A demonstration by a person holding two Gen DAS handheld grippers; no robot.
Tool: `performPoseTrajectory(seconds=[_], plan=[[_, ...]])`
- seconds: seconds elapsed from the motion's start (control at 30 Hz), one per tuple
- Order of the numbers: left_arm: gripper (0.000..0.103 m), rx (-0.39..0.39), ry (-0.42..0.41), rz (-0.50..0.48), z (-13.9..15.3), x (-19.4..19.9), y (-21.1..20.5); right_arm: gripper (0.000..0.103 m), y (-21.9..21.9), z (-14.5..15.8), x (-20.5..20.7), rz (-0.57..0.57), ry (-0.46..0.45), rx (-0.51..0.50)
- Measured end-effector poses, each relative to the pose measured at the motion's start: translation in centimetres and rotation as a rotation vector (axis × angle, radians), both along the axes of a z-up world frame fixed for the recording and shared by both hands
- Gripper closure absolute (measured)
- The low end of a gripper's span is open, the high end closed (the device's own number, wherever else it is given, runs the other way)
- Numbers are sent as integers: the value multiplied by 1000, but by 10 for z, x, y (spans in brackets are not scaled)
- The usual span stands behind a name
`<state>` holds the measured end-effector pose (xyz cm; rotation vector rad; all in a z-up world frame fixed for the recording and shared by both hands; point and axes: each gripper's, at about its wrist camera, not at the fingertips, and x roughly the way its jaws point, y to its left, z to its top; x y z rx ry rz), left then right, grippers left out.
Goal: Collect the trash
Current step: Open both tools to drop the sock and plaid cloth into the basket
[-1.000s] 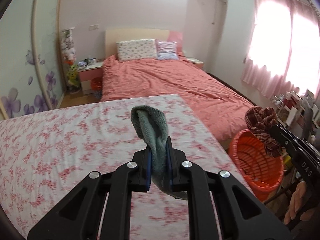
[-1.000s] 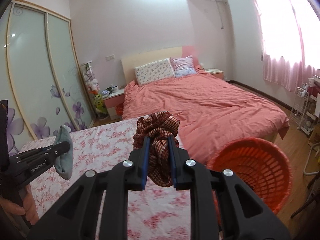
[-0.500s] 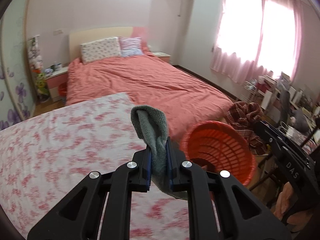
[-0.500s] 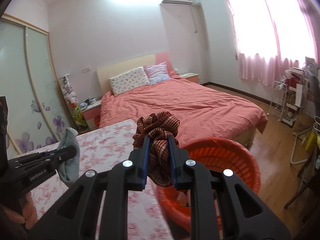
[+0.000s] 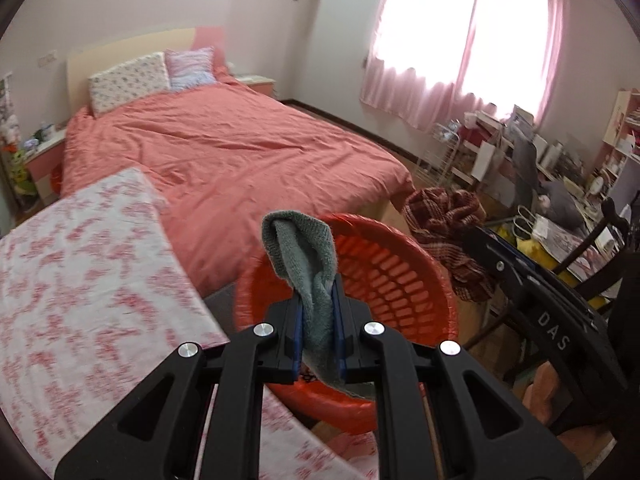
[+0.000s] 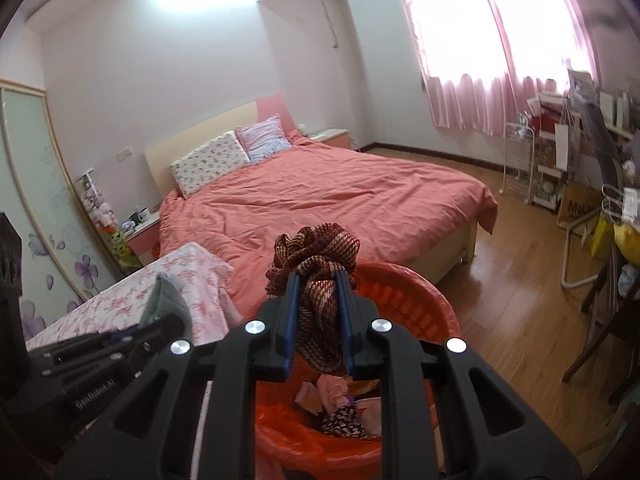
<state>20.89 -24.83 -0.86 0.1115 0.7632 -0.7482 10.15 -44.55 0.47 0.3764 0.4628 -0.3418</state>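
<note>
The left gripper (image 5: 318,330) clamps a grey-green terry cloth (image 5: 306,256) between its blue-lined fingers, the cloth's upper fold standing above the tips and its lower end trailing behind them, in front of the orange plastic basket (image 5: 400,280). The right gripper (image 6: 319,320) pinches a bunched red-and-cream woven cloth (image 6: 320,256) directly above the same basket, whose near rim is hidden by the black gripper frame. Only the right wrist view looks into the basket, where crumpled paper scraps (image 6: 332,394) and a dark patterned scrap lie on an orange liner; the left wrist view shows just the slotted inner wall. Beside the basket stands a table under a pink floral cloth (image 5: 80,280), cut off at the frame's edge. Behind lies a bed with a coral duvet (image 6: 340,200), and cluttered shelves at right are too blurred to read.
</note>
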Motion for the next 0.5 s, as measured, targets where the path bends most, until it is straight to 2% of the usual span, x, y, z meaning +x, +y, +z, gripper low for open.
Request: performPoseTrajectory(seconds=[0.03,0.07,0.17,0.2,0.33,0.4,0.43,0.47,0.5], plan=[[89,5,9,0,-4,2,-4,77,-6,-3,2,1,4,12],[81,18,26,1,-12,7,-9,68,-14,-9,6,-1,10,35],[58,37,56,14,-26,13,-12,60,-25,-20,11,0,16,80],[54,38,63,14,-29,13,-13,59,-27,-24,13,-1,23,88],[54,65,72,33,-33,13,-9,51,-25,-31,14,0,38,85],[54,75,65,55,-31,10,1,42,-21,-30,10,-3,39,65],[54,77,57,67,-29,7,6,32,-16,-28,6,-8,37,40],[50,78,45,82,-26,3,14,24,-12,-25,4,-11,33,21],[44,78,30,97,-22,1,23,20,-6,-20,0,-14,24,-8]])
